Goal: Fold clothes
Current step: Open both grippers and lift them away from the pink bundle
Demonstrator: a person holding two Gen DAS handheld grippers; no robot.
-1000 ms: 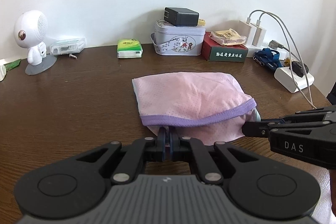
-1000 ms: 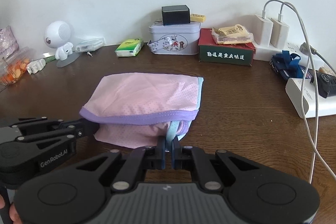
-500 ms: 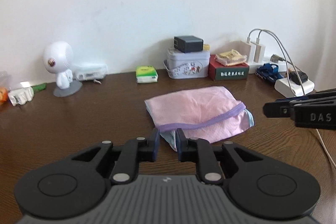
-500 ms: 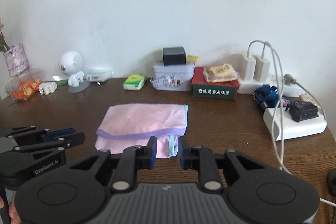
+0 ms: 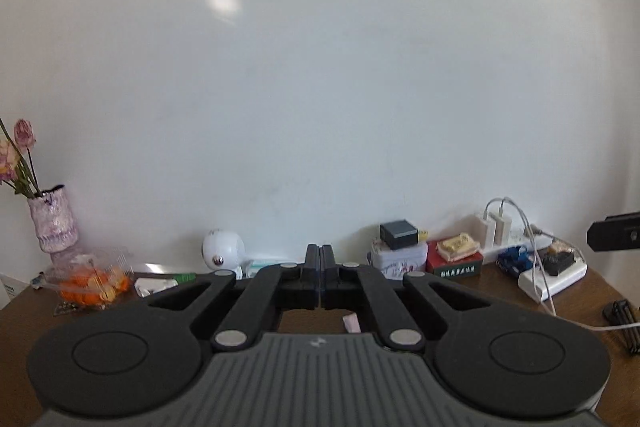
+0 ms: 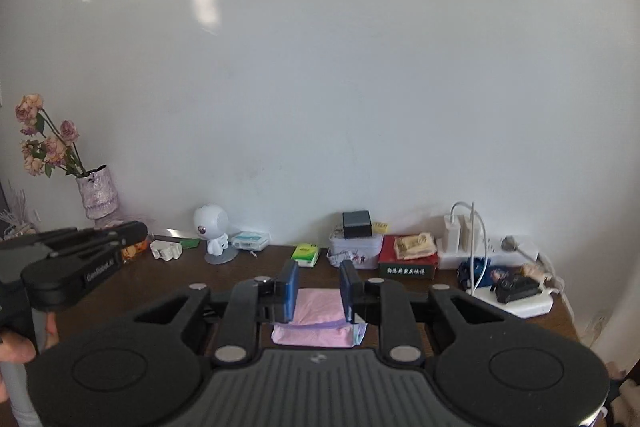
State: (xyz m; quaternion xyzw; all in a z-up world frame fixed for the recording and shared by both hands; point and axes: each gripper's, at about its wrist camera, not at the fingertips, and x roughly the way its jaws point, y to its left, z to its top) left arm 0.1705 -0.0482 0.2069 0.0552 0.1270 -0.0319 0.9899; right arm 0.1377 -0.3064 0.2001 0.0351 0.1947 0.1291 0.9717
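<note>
Pink garment (image 6: 318,319) lies folded on the brown table (image 6: 404,331), purple band across it, in front of the tin (image 6: 354,251) and red box (image 6: 408,263). Right gripper (image 6: 319,291) hangs above it, jaws parted and empty. Left gripper (image 5: 320,277) is closed on nothing.

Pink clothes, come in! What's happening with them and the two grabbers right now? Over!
Left gripper shut, empty. Right gripper open, empty. Pink clothes folded, lying free on table. Nothing blocking.
</note>
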